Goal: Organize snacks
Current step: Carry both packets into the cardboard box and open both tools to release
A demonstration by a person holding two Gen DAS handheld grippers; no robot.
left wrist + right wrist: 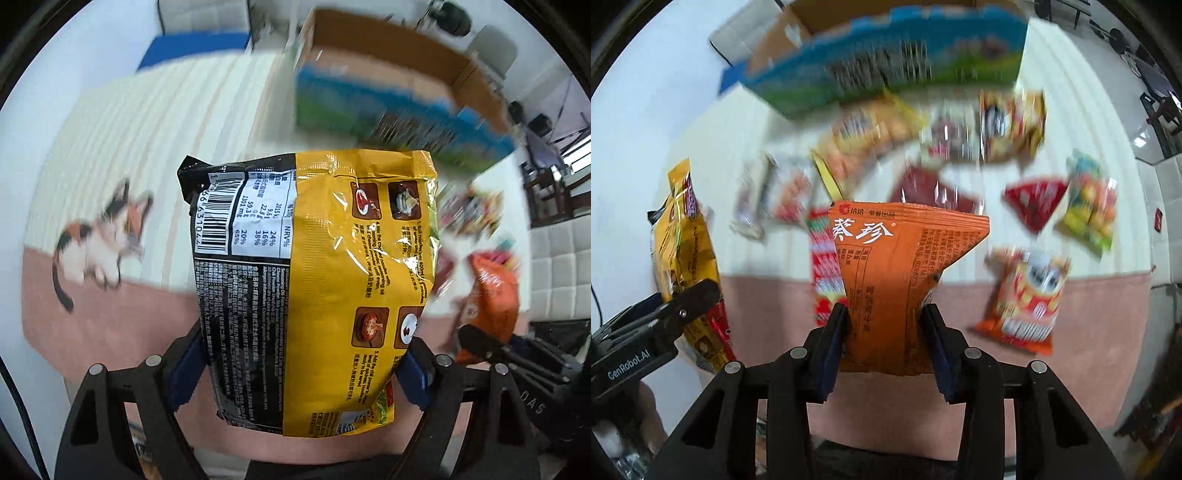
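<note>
bright even light, blurred background, fisheye edges

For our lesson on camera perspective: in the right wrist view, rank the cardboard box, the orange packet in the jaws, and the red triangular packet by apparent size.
1. Cardboard box
2. Orange packet, though nearness to the camera enlarges it
3. Red triangular packet

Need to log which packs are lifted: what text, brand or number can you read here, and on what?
"NRV%", "24%", "16%", "38%", "20%", "65%", "1301 mg": nutrition table on the yellow-and-black noodle packet in the left gripper.
"洽洽", "葵珍": orange packet in the right gripper.
"GenRobot.AI": left gripper's body, right wrist view.
Barcode digits cut off; box print and loose snacks on the mat blurred.
</note>
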